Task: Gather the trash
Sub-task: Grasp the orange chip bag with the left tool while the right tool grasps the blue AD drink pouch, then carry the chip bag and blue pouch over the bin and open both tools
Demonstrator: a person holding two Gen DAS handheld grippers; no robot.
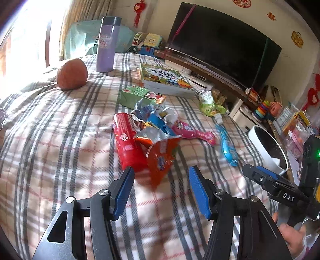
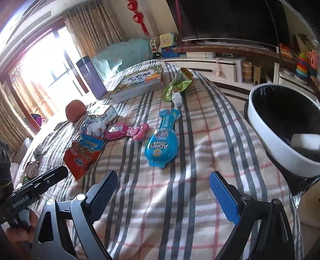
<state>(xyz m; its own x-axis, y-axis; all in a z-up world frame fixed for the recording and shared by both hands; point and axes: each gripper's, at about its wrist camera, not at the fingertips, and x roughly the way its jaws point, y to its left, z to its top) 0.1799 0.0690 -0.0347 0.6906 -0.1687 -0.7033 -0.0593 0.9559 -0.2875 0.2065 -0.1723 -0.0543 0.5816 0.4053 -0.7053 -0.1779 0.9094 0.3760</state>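
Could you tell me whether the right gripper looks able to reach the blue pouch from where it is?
Probably yes: the right gripper is open, and only bare blanket lies between it and the blue pouch.

A plaid bedspread (image 1: 60, 140) covers the bed. Bright daylight floods through a curtained window (image 2: 46, 66). A dark TV (image 1: 224, 40) stands on a wooden shelf (image 1: 210, 70) against a cream wall (image 1: 290, 66) hung with red ornaments (image 1: 138, 12).

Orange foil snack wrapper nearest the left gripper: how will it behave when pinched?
The torn orange foil snack wrapper looks empty and crumpled, so probably very light and floppy. Its glossy film may slip between the pads. It overlaps the red cylindrical snack packet, so lifting it could nudge that one.
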